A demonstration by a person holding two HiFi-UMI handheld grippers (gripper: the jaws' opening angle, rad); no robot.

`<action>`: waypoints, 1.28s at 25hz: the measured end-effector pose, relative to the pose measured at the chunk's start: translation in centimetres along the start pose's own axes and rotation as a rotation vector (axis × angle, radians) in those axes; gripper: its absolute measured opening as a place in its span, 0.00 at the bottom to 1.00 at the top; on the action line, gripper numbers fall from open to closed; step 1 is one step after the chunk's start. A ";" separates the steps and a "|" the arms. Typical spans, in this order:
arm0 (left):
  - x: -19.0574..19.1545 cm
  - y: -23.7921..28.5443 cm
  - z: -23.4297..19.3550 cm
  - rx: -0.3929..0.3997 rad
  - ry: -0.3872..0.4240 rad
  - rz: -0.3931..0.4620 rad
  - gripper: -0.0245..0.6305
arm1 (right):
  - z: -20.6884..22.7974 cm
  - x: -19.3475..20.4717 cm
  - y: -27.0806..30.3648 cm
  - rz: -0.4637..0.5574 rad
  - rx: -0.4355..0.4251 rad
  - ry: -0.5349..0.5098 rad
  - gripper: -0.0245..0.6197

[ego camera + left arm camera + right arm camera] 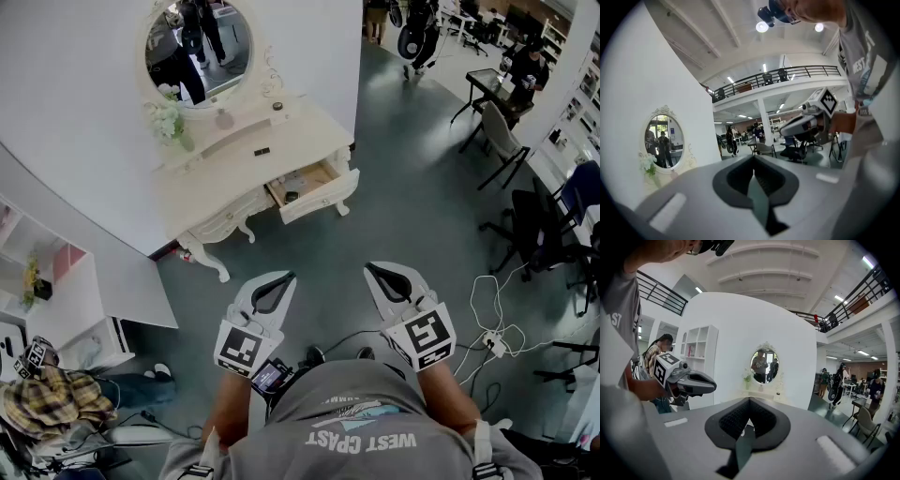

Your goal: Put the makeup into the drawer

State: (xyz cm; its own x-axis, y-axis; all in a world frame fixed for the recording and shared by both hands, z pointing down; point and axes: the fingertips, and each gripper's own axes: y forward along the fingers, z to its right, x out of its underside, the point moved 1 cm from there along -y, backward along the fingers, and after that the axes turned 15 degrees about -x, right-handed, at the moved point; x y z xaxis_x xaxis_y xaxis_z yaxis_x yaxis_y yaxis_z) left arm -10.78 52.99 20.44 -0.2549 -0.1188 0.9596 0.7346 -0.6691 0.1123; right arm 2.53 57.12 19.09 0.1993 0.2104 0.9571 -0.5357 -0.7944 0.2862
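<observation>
- A cream dressing table (225, 178) stands against a white wall, well ahead of the person.
- An oval mirror (199, 52) rises from the back of the table.
- The table's right-hand drawer (330, 192) is pulled open; a small dark object (292, 197) lies inside it.
- The left gripper (284, 278) and the right gripper (372, 269) are held side by side over the grey floor, far from the table. Each has its fingers pressed together on nothing.
- A small dark makeup item (262, 151) lies on the tabletop, outside the drawer.

Tiny dark object (292, 197) in the open drawer (323, 197), unidentifiable from here.
</observation>
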 end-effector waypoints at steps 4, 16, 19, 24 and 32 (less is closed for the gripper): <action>0.4 0.2 -0.5 0.008 -0.005 -0.001 0.04 | 0.0 0.0 0.6 -0.008 0.006 0.000 0.04; 1.2 0.5 -2.6 0.032 -0.012 0.003 0.04 | 0.1 -0.2 2.4 -0.019 0.044 0.010 0.04; 1.6 0.6 -3.6 0.030 -0.015 0.010 0.04 | 0.1 -0.4 3.3 -0.008 0.051 0.021 0.04; 2.0 0.5 -4.9 0.032 -0.028 0.023 0.04 | 0.0 -0.9 4.3 0.009 0.062 0.041 0.04; 2.2 0.7 -7.1 0.013 -0.041 0.034 0.04 | 1.4 -2.2 5.7 0.020 0.105 0.033 0.04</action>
State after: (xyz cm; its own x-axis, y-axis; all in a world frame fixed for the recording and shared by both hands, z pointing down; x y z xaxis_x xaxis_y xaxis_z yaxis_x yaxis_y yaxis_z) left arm -15.29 47.08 20.77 -0.2038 -0.1105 0.9728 0.7502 -0.6560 0.0827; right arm 0.20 51.38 18.58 0.1614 0.2113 0.9640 -0.4498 -0.8537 0.2624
